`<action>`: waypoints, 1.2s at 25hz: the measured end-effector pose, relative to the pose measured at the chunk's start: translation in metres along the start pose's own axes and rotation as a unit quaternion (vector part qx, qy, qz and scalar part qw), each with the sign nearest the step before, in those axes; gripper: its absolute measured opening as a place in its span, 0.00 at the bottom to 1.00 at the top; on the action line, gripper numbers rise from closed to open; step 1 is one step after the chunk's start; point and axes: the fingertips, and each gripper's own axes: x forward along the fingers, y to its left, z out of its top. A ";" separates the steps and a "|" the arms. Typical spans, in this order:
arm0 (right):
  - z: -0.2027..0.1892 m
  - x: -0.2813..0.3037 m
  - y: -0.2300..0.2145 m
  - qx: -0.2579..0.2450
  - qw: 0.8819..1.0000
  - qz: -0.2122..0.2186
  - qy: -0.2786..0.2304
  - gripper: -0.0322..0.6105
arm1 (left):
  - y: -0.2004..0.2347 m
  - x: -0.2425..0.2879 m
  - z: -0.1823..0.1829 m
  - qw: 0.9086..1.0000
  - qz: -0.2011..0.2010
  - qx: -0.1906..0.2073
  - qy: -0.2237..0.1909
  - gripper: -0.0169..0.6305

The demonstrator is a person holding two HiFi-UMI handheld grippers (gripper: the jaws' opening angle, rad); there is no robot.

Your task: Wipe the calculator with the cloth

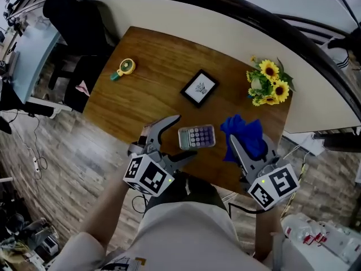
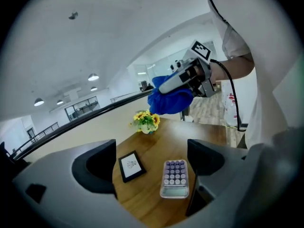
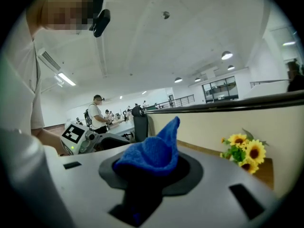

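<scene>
The left hand-held gripper has its jaws spread wide with nothing clamped. The calculator lies flat on the wooden bench in line with the gap between the jaws, nearer the jaw on the right hand-held gripper's side. The right hand-held gripper, just beside the left one, is clamped on the blue cloth, which bunches up out of its jaws. A framed picture lies beyond the calculator, and sunflowers stand beyond the cloth.
</scene>
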 end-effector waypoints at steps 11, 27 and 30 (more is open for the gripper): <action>-0.064 0.037 -0.011 0.024 0.999 0.004 0.043 0.26 | -0.042 0.060 -0.104 0.992 -0.089 -0.033 0.084 0.74; -0.139 0.071 -0.024 0.041 0.996 0.004 0.085 0.26 | -0.079 0.116 -0.200 0.974 -0.147 -0.083 0.148 0.75; -0.147 0.072 -0.029 0.043 0.995 0.000 0.090 0.26 | -0.081 0.122 -0.203 0.974 -0.151 -0.078 0.148 0.75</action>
